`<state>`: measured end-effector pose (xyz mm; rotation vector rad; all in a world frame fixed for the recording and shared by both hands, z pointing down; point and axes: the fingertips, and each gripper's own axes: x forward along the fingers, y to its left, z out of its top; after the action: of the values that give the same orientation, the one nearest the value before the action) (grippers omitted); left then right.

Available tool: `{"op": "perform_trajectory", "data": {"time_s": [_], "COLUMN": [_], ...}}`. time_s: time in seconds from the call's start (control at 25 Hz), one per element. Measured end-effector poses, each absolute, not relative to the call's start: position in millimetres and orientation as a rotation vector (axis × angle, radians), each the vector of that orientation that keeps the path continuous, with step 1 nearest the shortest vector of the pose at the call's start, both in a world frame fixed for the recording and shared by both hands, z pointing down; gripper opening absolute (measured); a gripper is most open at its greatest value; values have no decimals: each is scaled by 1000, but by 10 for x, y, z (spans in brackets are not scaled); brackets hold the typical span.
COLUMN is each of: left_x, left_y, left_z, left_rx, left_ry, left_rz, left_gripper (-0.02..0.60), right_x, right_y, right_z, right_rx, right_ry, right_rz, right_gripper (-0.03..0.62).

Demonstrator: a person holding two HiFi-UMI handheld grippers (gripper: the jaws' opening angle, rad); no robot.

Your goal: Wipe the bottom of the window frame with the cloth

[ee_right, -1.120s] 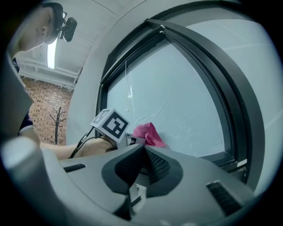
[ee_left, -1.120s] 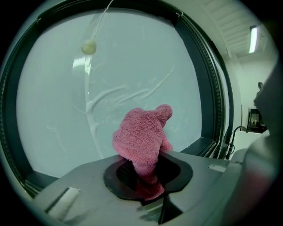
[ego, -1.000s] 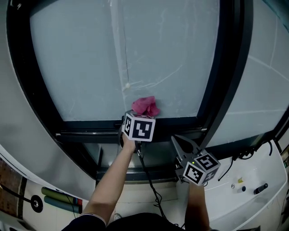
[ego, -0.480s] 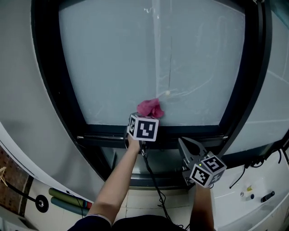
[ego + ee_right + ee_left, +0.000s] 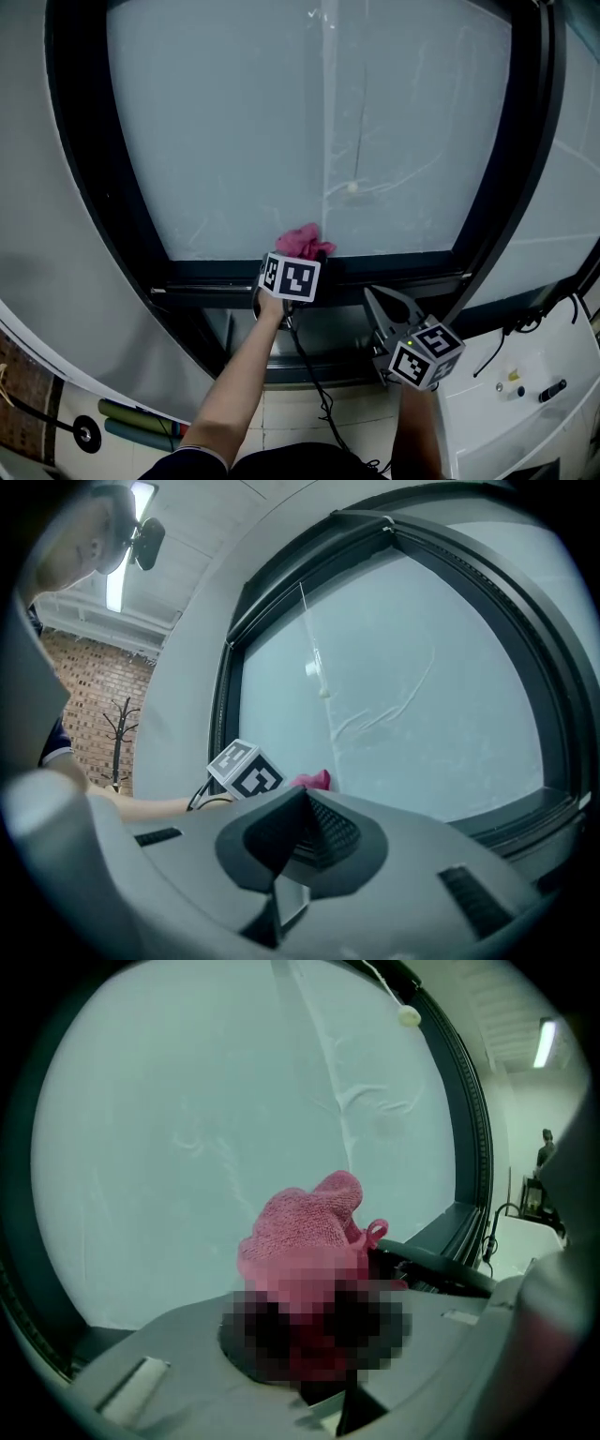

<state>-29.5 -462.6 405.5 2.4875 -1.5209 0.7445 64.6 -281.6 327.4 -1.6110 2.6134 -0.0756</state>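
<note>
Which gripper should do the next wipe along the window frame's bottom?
Left: the left gripper holds the pink cloth at the bottom frame rail; the right gripper is shut and empty.

From my station I find no readable words, numbers, brands or signs in any view. The only printed marks are black-and-white square patterns on the left cube point(image 5: 290, 278), mounted on the left gripper point(image 5: 302, 253), and on the right cube point(image 5: 424, 353), on the right gripper point(image 5: 373, 294); blocks only, no letters or digits. Small items on the white counter point(image 5: 525, 422) at lower right are too small to check for print.
</note>
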Motion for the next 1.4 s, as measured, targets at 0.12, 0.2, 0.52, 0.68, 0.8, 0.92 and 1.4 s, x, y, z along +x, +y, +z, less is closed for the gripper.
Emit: {"op": "perform_trajectory", "data": {"time_s": [0.12,0.2,0.52,0.68,0.8,0.92,1.4], "left_x": [-318,-354,-587,-795,-1003,-1231,-2268], "left_y": [-4660,-4655,-4627,-4646,-4665,-4689,-4777], "left_z": [4056,4072,4239,4250,4261,4264,4283], "left_rx": [2497,2493,2447,2417,2387,2360,2214], "left_ry": [-1559,-1581,-1582,-1622,-1656,-1684,-1816], "left_rz": [807,832,912,944,942,936,916], "left_gripper": [78,78,78,78,78,78,78], "right_x": [682,691,514,366,227,51,-579], "right_y": [-2801,-2795,-2844,-2889,-2929,-2974,-3043], "right_z": [3290,3304,3287,3266,3272,3285,3280], "right_rx": [-1634,-1641,-1603,-1567,-1539,-1501,-1399], "right_ry": [2604,2606,2660,2695,2722,2749,2815], "right_rz": [-86,-92,-88,-78,-78,-80,-67], "right_gripper": [0,0,0,0,0,0,0]}}
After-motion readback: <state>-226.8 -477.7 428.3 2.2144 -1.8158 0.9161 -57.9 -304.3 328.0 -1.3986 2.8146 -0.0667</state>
